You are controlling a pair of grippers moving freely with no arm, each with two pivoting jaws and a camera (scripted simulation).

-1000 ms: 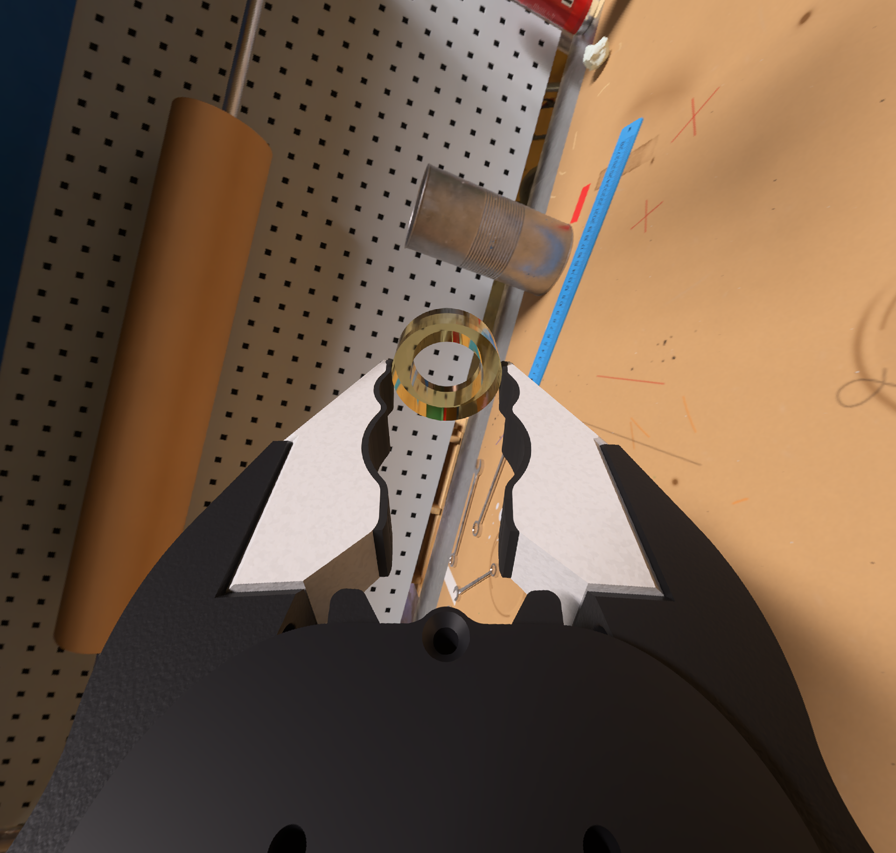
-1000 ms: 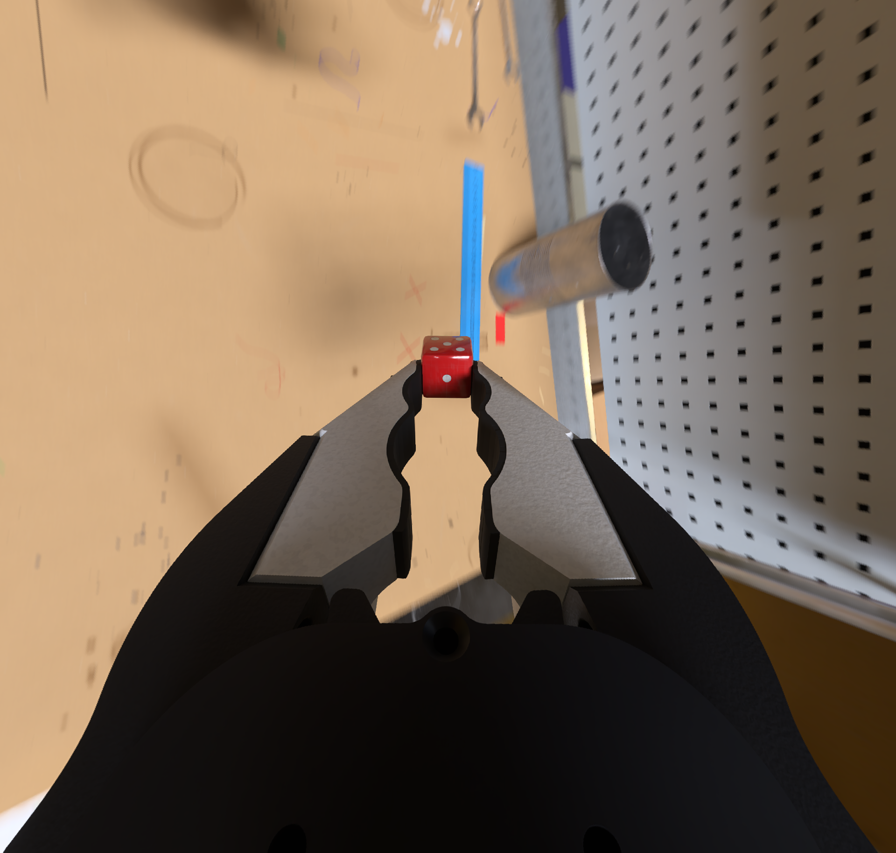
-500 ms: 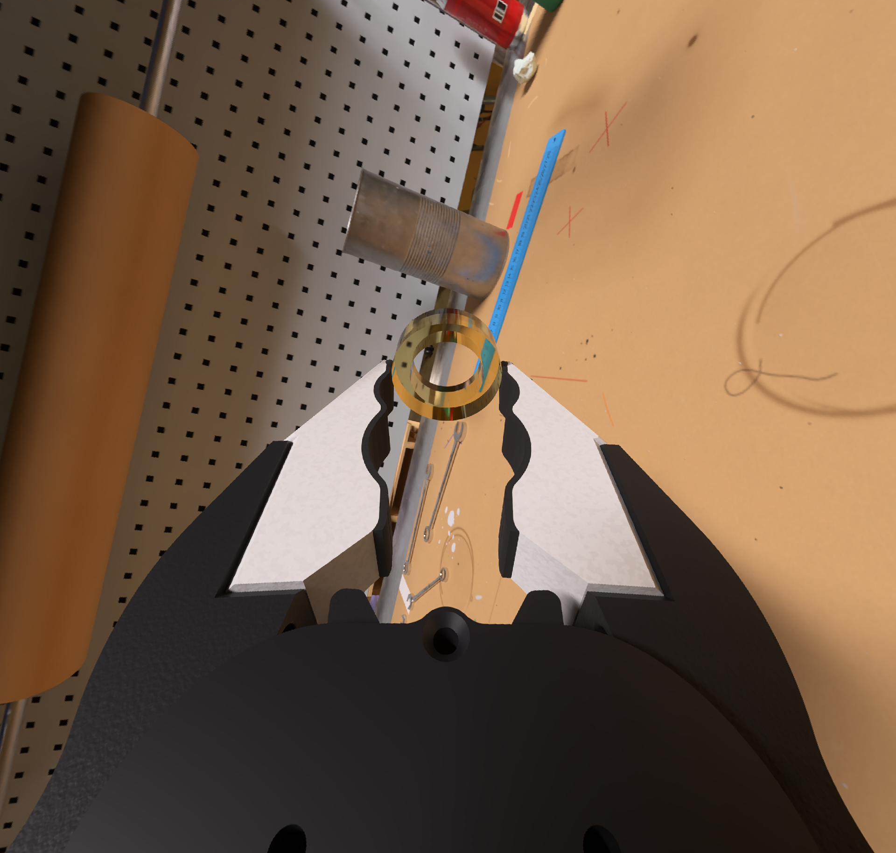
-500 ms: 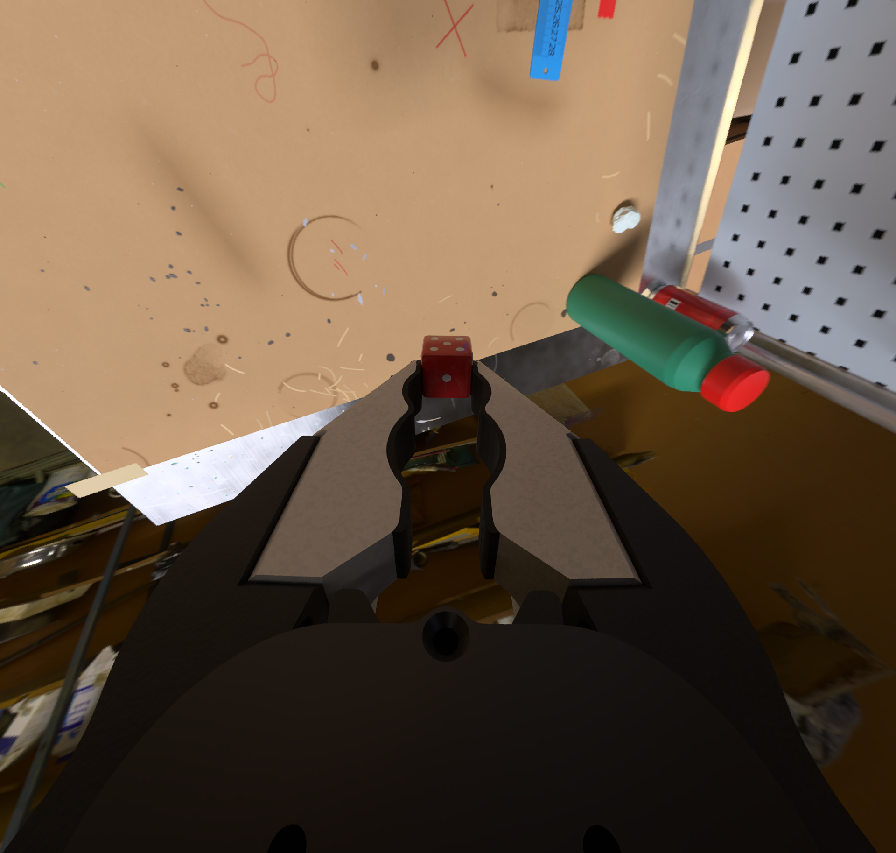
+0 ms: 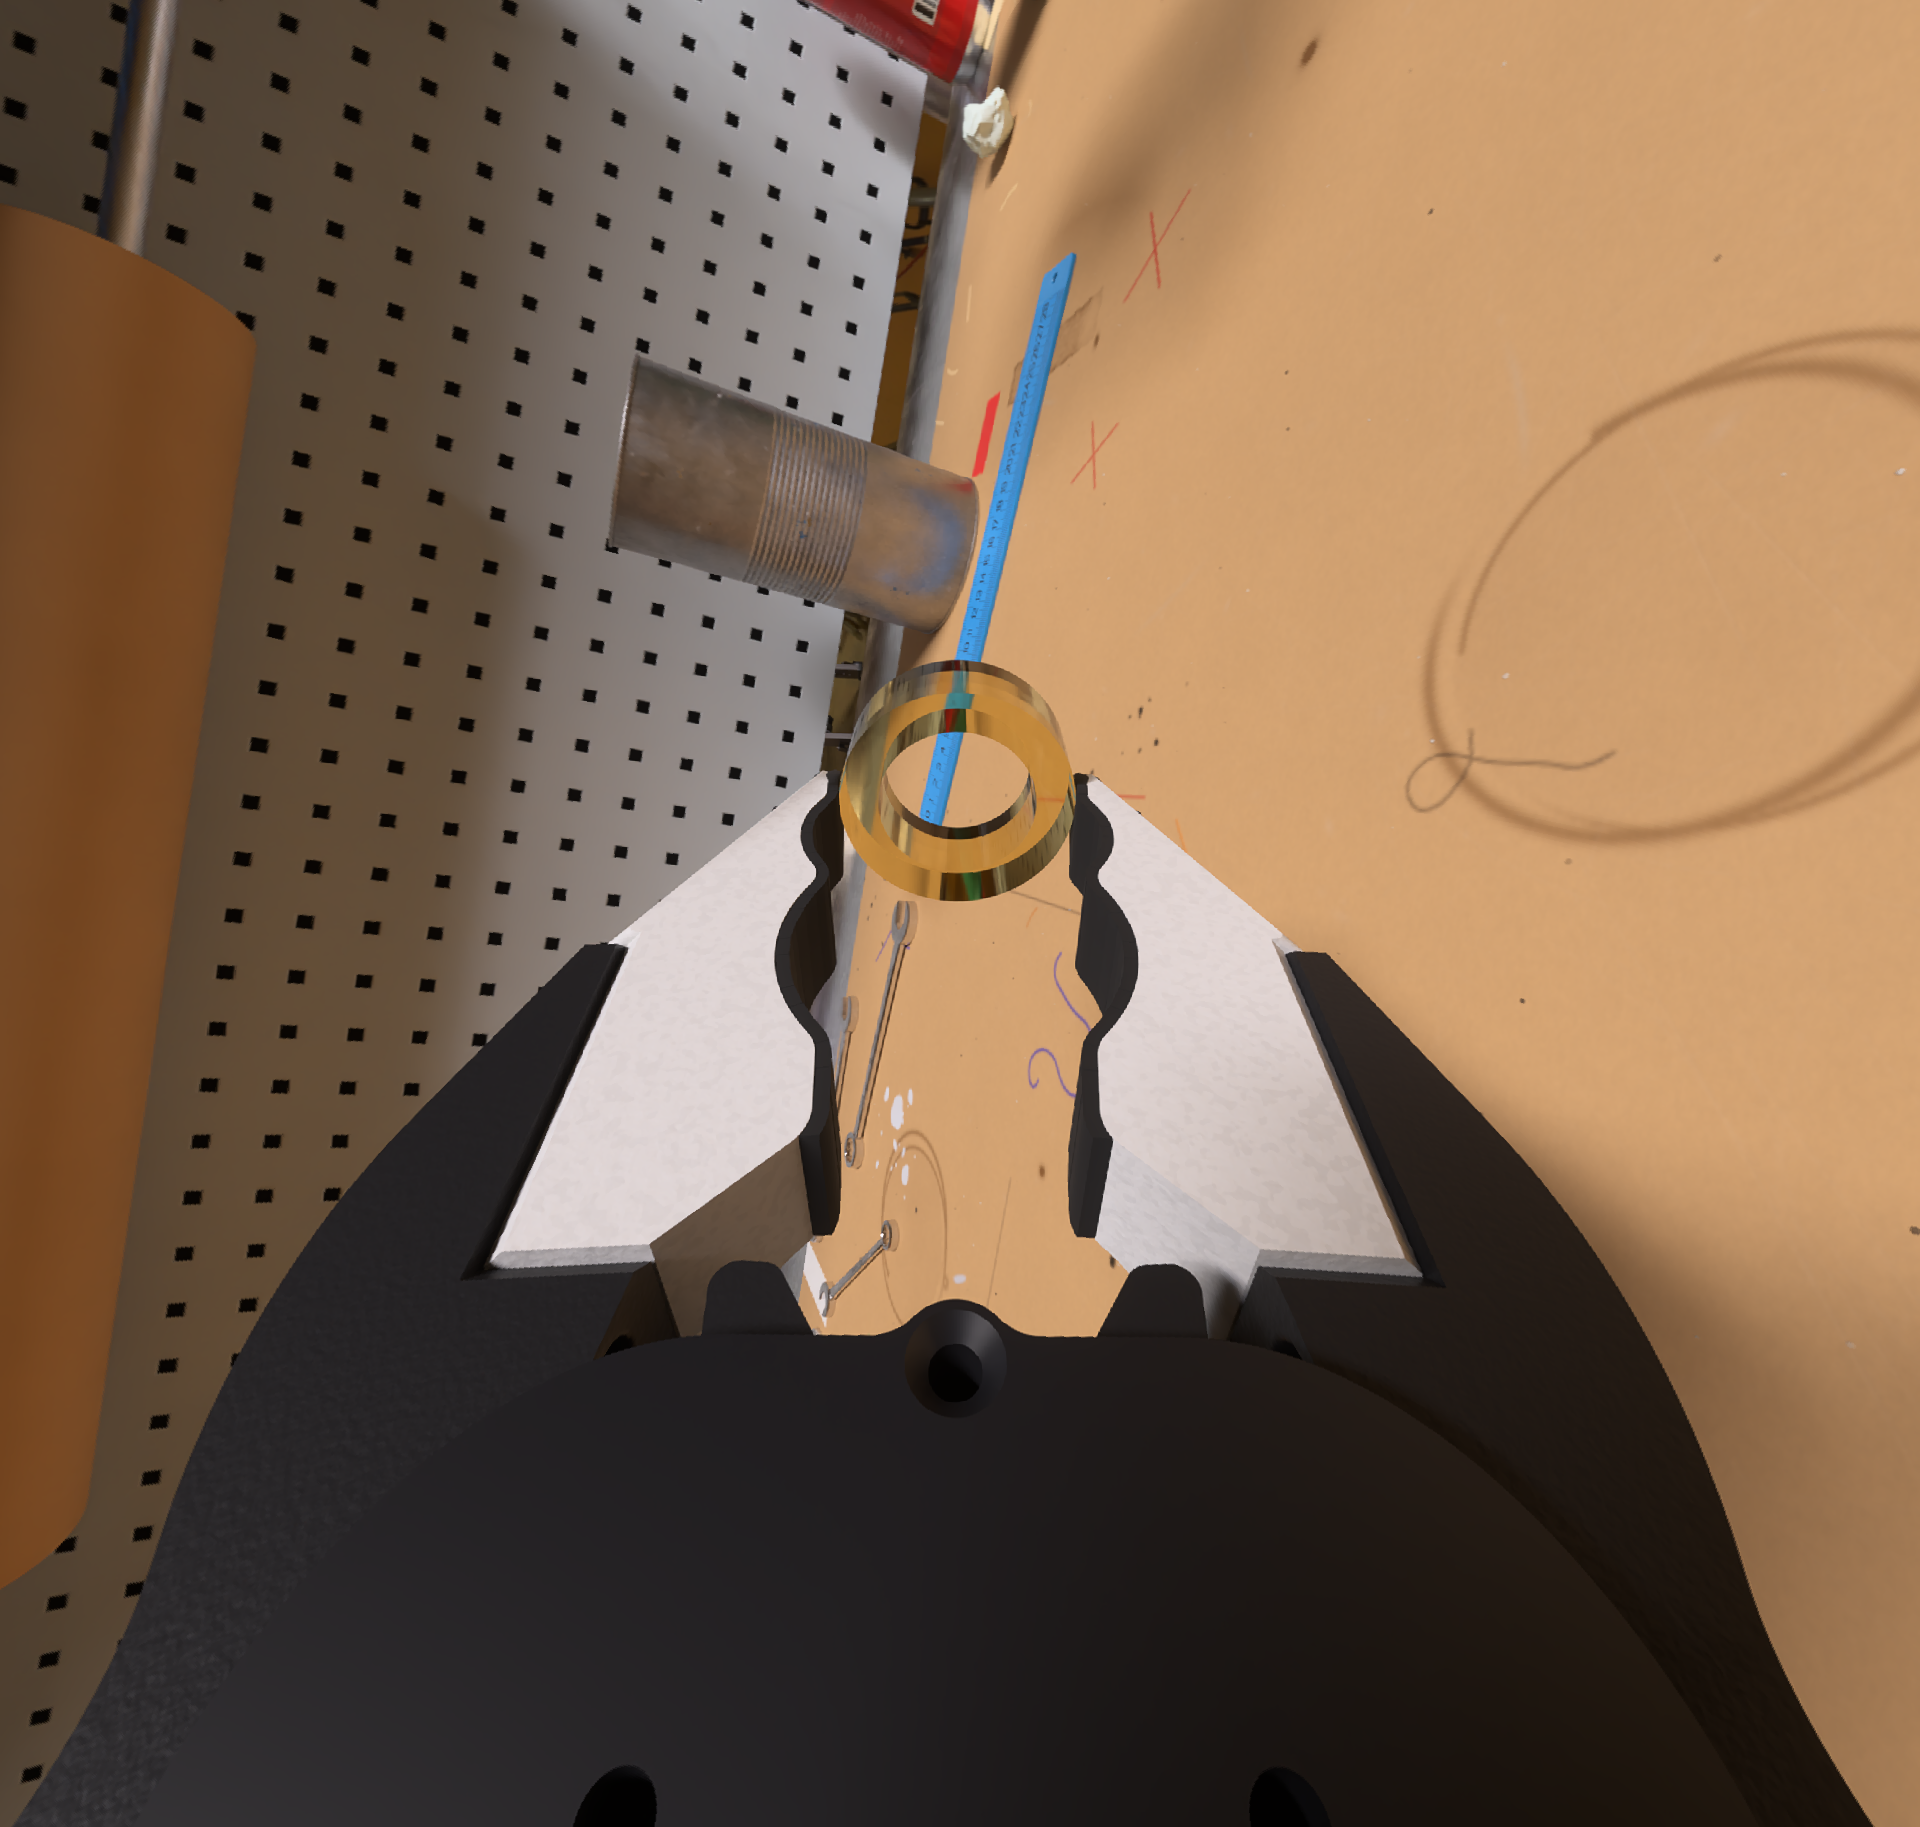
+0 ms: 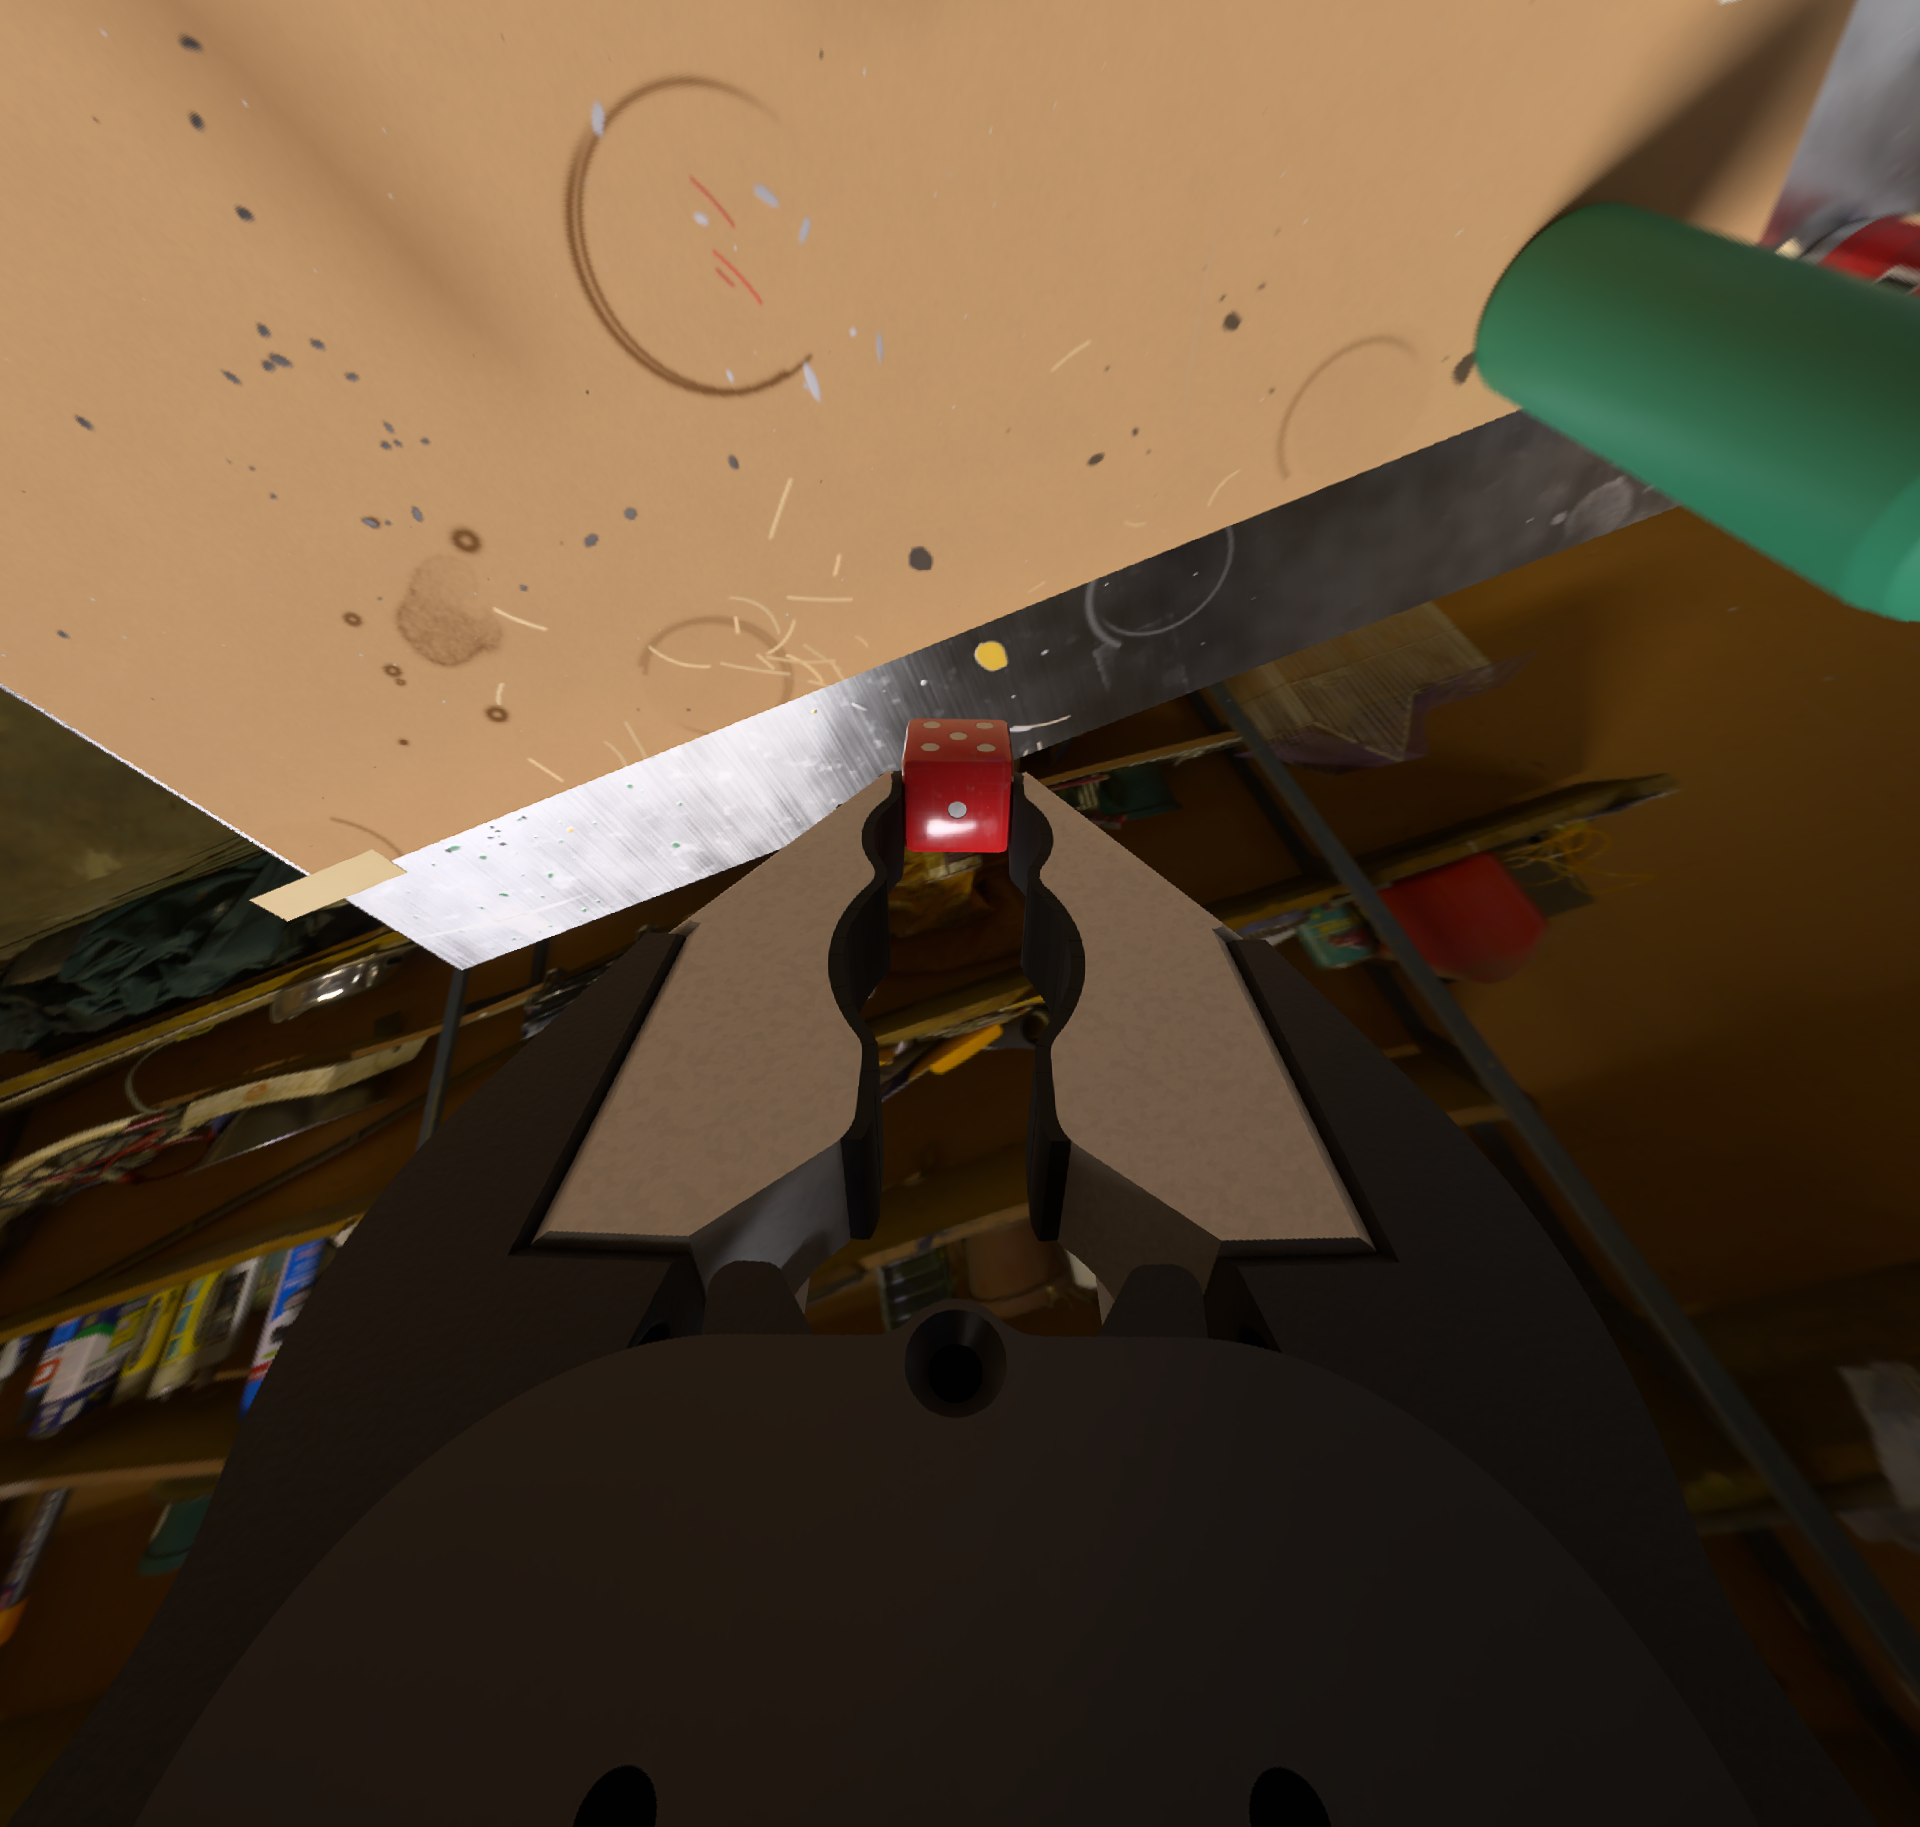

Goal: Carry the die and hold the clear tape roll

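Note:
In the left wrist view my left gripper point(image 5: 956, 821) is shut on the clear, amber-tinted tape roll point(image 5: 954, 858), held by its rim between the two fingertips, above the tan workbench point(image 5: 1455, 634). In the right wrist view my right gripper point(image 6: 956, 811) is shut on a small red die point(image 6: 956, 790) with white pips, pinched at the fingertips. The die hangs over the metal edge strip point(image 6: 644, 832) of the bench. Neither gripper shows in the other's view.
A metal pipe point(image 5: 790, 504), a blue ruler point(image 5: 1013, 489) and a white pegboard point(image 5: 468, 427) lie ahead of the left gripper, with a brown cylinder point(image 5: 94, 842) on the left and wrenches point(image 5: 878, 1029) below. A green bottle point(image 6: 1704, 406) is at the right gripper's upper right; cluttered shelves point(image 6: 1455, 894) lie beyond the bench edge.
The right gripper has swung with the die from the ruler and pipe area to the bench's edge, nearer the green bottle. The left gripper has shifted slightly, still holding the tape roll.

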